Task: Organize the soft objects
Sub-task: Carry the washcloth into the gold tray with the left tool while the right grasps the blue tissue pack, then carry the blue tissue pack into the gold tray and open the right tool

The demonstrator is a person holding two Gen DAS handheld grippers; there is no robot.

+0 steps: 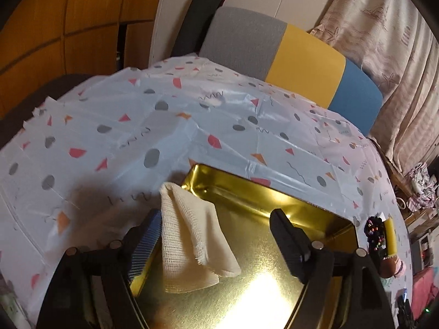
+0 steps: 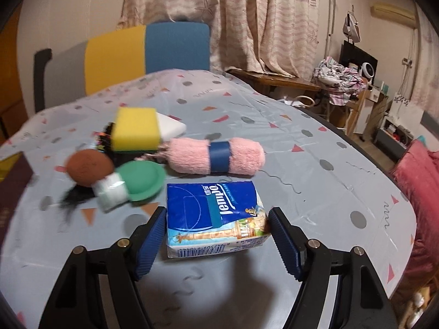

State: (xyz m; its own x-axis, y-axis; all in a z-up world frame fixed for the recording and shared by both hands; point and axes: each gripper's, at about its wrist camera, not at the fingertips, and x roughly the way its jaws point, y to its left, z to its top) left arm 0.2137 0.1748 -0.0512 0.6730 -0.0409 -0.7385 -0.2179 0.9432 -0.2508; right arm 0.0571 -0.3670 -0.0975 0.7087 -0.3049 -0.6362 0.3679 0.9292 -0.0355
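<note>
In the left wrist view my left gripper (image 1: 219,233) is open above a gold tin box (image 1: 301,208). A cream gauze cloth (image 1: 189,235) hangs against the left finger (image 1: 148,241) and drapes into the box. In the right wrist view my right gripper (image 2: 218,240) is open, its fingers on either side of a blue Tempo tissue pack (image 2: 214,216) that lies on the table. Behind it lie a rolled pink towel with a blue band (image 2: 216,156), a yellow sponge (image 2: 136,129), a white sponge (image 2: 170,126), a green round puff (image 2: 142,176), a brown ball (image 2: 89,167) and a small white packet (image 2: 111,193).
The table carries a light cloth with coloured shapes (image 2: 329,170). A grey, yellow and blue chair back (image 1: 288,54) stands at its far side. A dark box (image 2: 12,186) sits at the left edge. A red cushion (image 2: 419,181) and cluttered furniture lie to the right.
</note>
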